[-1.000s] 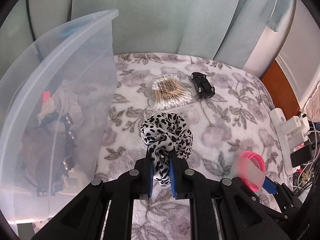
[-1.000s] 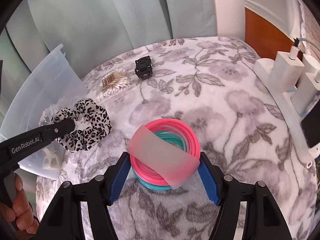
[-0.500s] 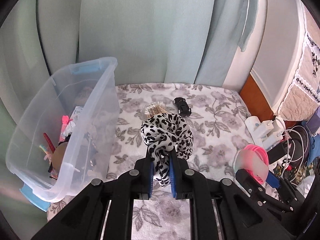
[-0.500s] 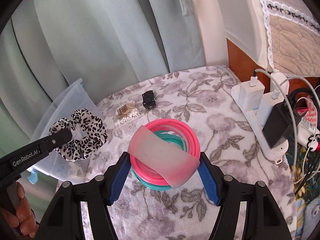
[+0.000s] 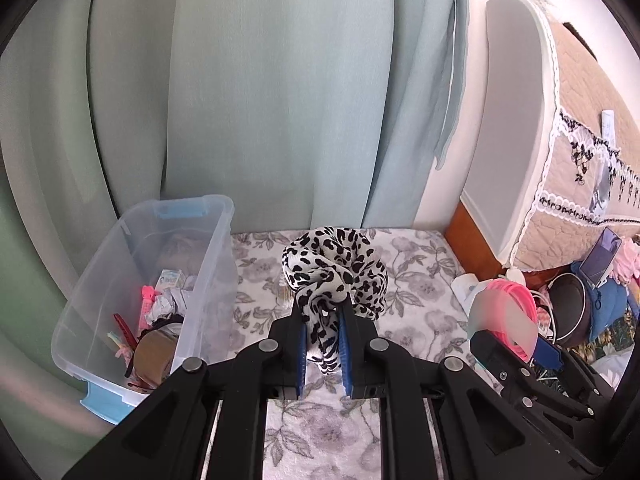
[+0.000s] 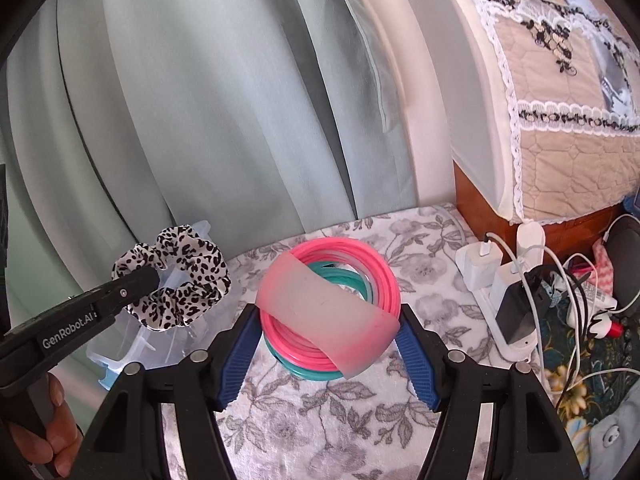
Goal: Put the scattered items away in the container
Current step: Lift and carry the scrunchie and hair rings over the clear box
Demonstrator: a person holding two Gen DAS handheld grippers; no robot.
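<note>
My left gripper (image 5: 322,314) is shut on a black-and-white leopard scrunchie (image 5: 334,272) and holds it in the air over the floral cloth. The clear plastic bin (image 5: 216,248) stands below and to its left, with several small items inside. My right gripper (image 6: 326,316) is shut on a bundle of pink and teal rings (image 6: 360,264) wrapped by a translucent band, also lifted off the cloth. In the right wrist view the left gripper (image 6: 148,276) with the scrunchie (image 6: 180,280) hangs to the left, above the bin (image 6: 124,344). The ring bundle (image 5: 516,300) shows at the right of the left wrist view.
The floral cloth (image 5: 416,280) covers the surface. Pale green curtains (image 5: 280,100) hang close behind it. A white power strip with chargers and cables (image 6: 492,276) lies along the right edge, beside a wooden panel and a quilted cover. A hand (image 6: 52,440) grips the left handle.
Both grippers have risen with their items still held, so the cloth and bin now look smaller and lower. The cotton swab pack and toy car have passed out of sight behind the held items.
</note>
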